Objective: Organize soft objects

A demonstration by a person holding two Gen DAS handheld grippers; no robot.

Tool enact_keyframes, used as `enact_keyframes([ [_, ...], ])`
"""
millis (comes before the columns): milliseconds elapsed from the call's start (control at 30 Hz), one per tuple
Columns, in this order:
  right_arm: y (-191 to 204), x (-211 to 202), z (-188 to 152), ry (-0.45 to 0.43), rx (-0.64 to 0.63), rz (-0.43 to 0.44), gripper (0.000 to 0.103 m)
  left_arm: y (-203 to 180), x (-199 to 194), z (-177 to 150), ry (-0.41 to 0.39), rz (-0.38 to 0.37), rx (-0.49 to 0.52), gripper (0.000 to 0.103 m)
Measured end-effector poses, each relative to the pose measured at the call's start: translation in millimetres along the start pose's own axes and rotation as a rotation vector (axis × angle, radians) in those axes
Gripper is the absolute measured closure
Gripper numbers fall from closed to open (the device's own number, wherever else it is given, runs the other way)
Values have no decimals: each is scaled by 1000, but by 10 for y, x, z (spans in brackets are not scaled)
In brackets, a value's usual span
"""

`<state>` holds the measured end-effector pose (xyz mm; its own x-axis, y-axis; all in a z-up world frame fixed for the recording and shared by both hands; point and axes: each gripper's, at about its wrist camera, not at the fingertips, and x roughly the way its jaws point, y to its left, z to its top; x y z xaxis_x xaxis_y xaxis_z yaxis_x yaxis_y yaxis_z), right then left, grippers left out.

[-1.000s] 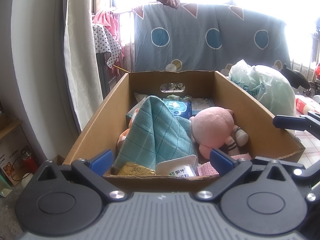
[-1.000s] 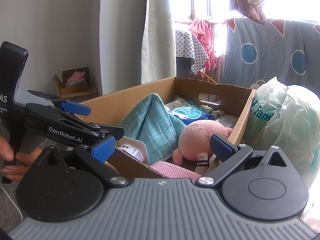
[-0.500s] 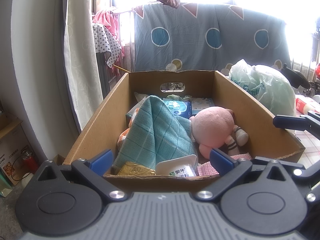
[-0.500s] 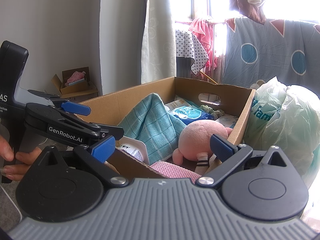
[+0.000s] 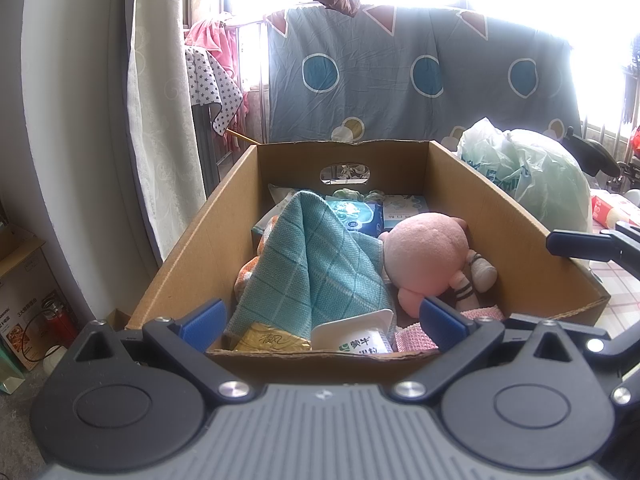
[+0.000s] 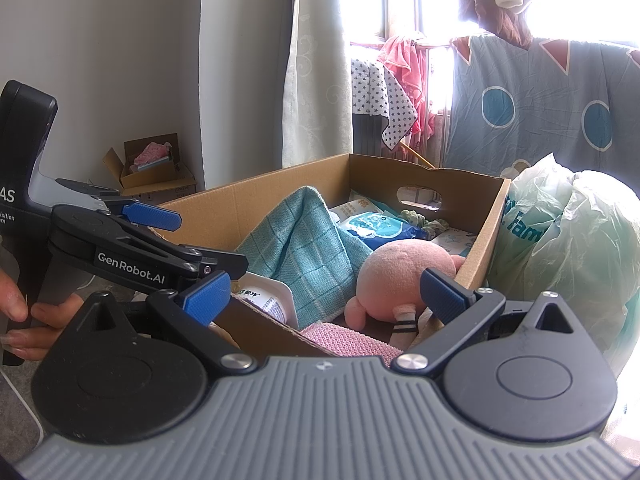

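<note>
Nearest, the left gripper (image 5: 322, 320) hangs at the near rim of the cardboard box (image 5: 192, 248), jaws wide apart and empty; the right gripper (image 6: 326, 294) is likewise spread, holding nothing. Just past the left jaws lie a white cup (image 5: 358, 334) and a pink knit cloth (image 5: 414, 338). Beyond them, the teal towel (image 5: 316, 264) leans beside the pink plush toy (image 5: 428, 258). Farther right of the box sits a green plastic bag (image 5: 532, 184).
</note>
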<state>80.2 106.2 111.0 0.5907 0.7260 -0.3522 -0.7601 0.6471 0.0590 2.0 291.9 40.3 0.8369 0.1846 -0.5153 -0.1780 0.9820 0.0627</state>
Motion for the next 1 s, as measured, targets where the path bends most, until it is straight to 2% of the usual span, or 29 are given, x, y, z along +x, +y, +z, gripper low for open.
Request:
enact_keyframes([
  [1000, -2, -2, -1, 0, 0, 2, 1, -14, -20, -29, -17, 14, -5, 0],
])
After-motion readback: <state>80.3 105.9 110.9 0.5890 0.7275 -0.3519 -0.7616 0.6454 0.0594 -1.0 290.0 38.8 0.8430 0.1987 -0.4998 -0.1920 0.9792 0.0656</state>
